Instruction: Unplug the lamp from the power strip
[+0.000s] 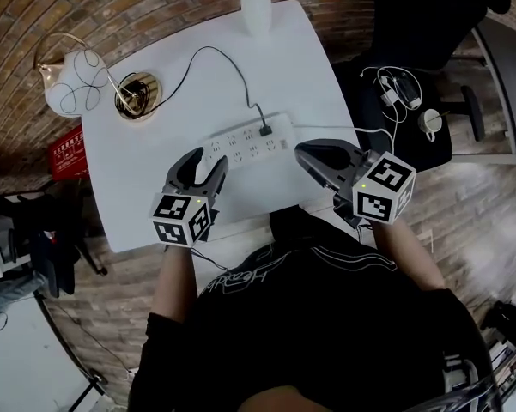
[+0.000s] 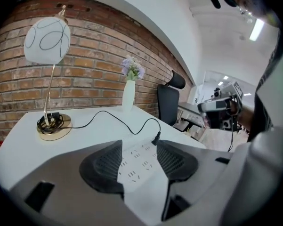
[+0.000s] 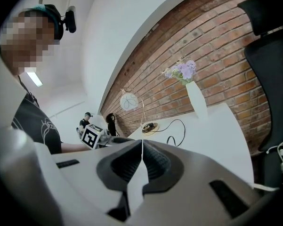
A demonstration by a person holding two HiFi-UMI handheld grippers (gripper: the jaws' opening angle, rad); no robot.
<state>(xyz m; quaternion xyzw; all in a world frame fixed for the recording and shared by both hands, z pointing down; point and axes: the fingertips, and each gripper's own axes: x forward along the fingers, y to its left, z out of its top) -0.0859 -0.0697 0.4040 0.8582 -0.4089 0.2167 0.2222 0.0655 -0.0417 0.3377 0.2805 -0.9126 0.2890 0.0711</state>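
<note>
A white power strip lies across the white table. A black plug sits in its far edge. From that plug a black cord curves to the gold base of a lamp with a white globe shade at the table's far left. My left gripper hovers at the strip's left end, open and holding nothing. In the left gripper view the strip shows between the pads and the plug lies just beyond. My right gripper is off the strip's right end, shut and empty, pads meeting.
A white vase of purple flowers stands at the table's far edge. A black office chair is at the right, with loose cables on a dark seat beside it. A red box sits on the floor at the left.
</note>
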